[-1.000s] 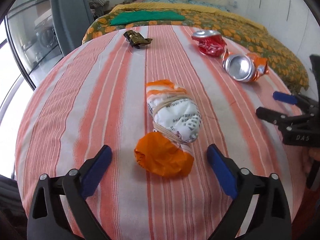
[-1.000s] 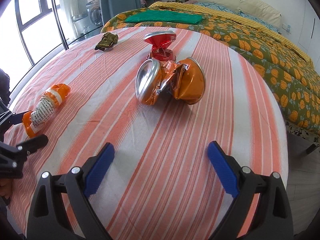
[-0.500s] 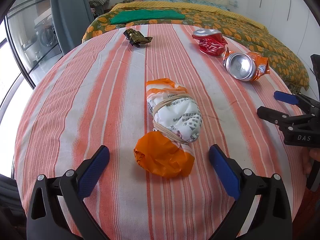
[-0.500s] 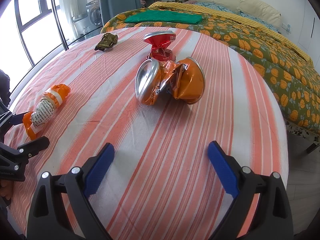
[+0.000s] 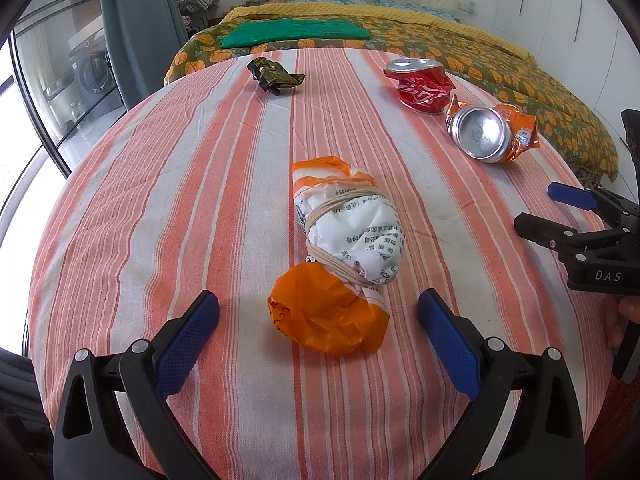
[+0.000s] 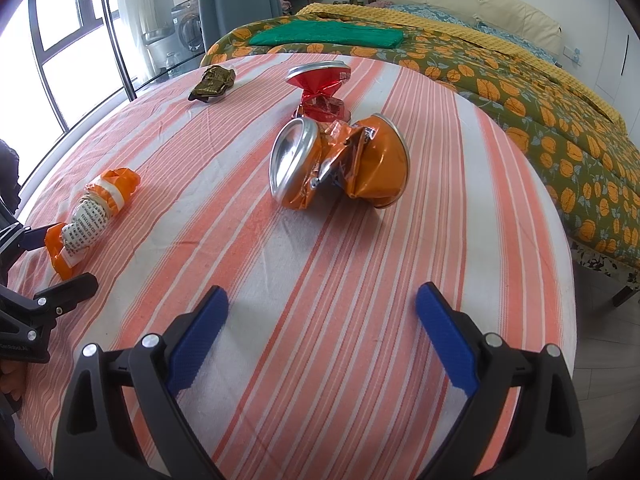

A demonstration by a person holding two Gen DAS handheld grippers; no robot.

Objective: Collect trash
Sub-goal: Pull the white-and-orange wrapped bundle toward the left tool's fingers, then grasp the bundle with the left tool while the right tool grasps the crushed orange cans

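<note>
My left gripper (image 5: 319, 330) hangs low over the round table with the orange-and-white striped cloth (image 5: 152, 208), its blue-padded fingers (image 5: 188, 334) spread wide and holding nothing; between them, just ahead, lies the orange-and-white plastic bag bundle tied with tan string (image 5: 344, 248), its orange end nearest me, resting flat on the cloth. My right gripper (image 6: 322, 328) is likewise released, fingers apart over bare cloth; the crushed orange aluminium can (image 6: 340, 162) lies on its side ahead of it, well apart from the tips. Just behind that can, seemingly touching it, stands the crumpled red aluminium can (image 6: 320, 88); further back and to the left sits a small dark olive-gold crumpled wrapper (image 6: 212, 82). Beyond the table I see a bed with an orange-patterned green quilt (image 6: 540, 92) and a folded green cloth (image 6: 328, 36) on it.
</note>
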